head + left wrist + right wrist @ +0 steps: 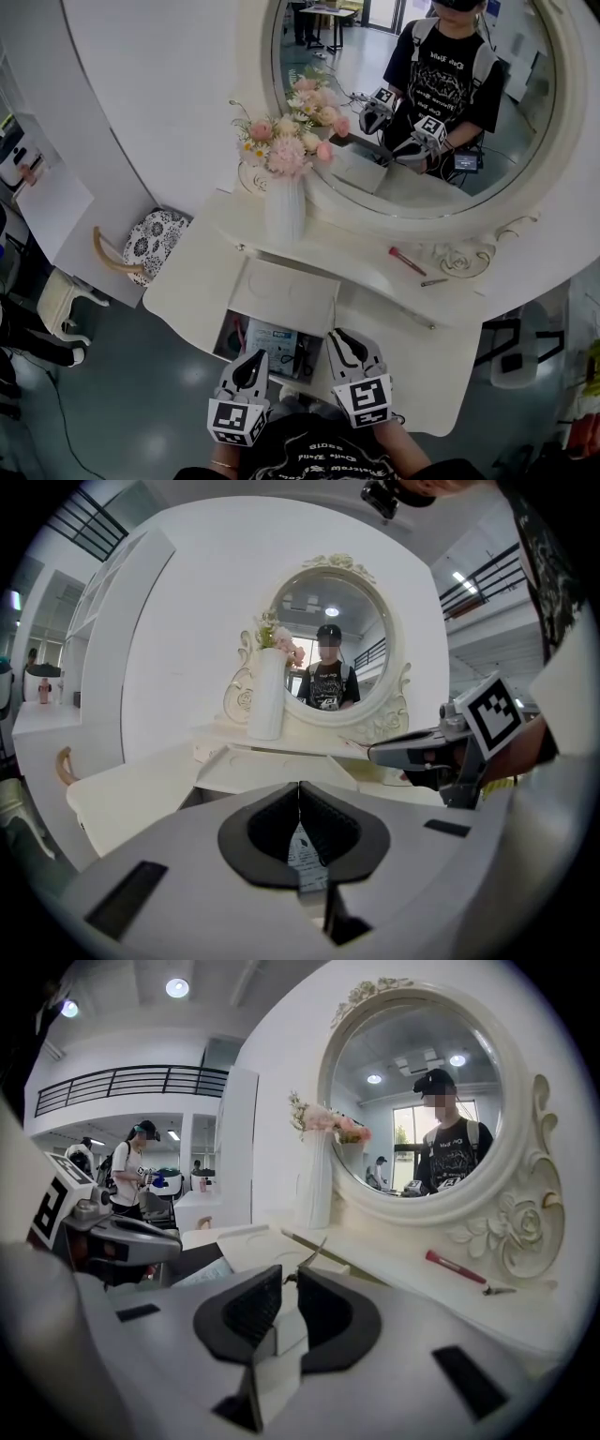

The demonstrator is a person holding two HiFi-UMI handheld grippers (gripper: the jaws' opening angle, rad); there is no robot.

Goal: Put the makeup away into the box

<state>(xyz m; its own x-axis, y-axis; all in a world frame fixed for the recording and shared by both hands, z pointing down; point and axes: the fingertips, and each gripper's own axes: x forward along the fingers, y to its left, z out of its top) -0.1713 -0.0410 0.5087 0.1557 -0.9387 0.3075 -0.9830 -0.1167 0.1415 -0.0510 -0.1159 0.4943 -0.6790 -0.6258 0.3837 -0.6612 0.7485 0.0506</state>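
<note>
White vanity desk (375, 272) under the round mirror: the red makeup stick (407, 260) lies on the ledge, roughly 1 o'clock from the right gripper (342, 339), slanting 10-to-4. Right's nearer, slightly spread and empty; left gripper (255, 358) is pressed together.

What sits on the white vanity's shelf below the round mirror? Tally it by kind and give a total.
White ribbed vase of pink flowers: 1
Slim red makeup stick: 1
Small thin grey pin: 1
Total: 3
</note>
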